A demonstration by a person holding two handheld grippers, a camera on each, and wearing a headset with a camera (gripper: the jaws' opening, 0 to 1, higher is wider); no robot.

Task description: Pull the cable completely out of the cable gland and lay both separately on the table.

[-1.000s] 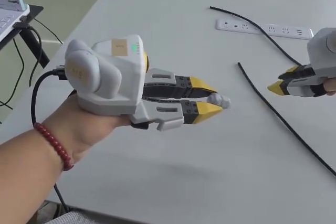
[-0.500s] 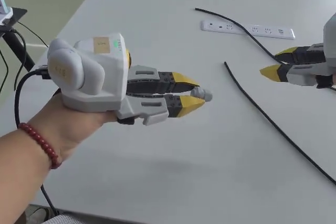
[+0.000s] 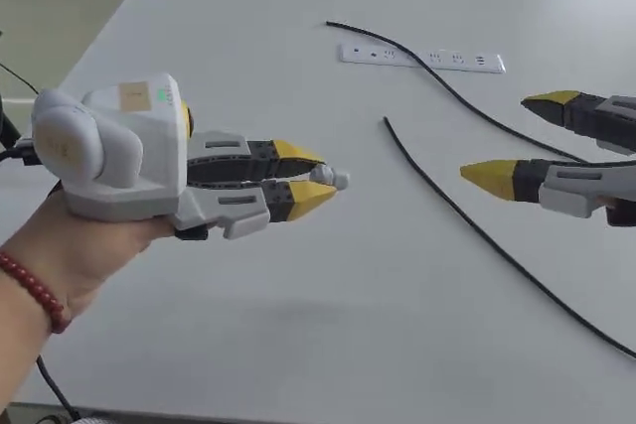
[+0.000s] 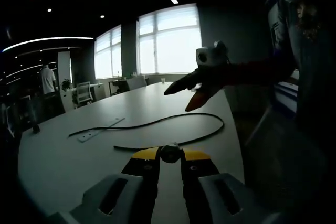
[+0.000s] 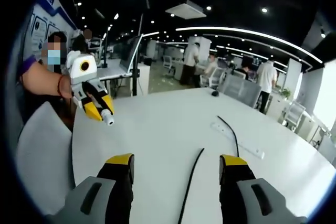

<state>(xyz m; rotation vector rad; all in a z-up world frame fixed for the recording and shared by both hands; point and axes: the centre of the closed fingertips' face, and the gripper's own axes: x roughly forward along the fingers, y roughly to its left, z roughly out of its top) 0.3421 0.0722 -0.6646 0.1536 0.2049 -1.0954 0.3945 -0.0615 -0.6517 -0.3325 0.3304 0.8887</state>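
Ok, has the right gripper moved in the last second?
Yes. In the head view the right gripper has drawn closer to the end of the power strip, and its jaws have opened wide.

- Left gripper (image 3: pixel 316 184): white shell, black links, yellow tips.
- Cable gland (image 3: pixel 331 179) between those tips: pale grey.
- Cable (image 3: pixel 467 225) beside the right gripper (image 3: pixel 509 136) (yellow-tipped too): black.
- Table (image 3: pixel 298 325): off-white.
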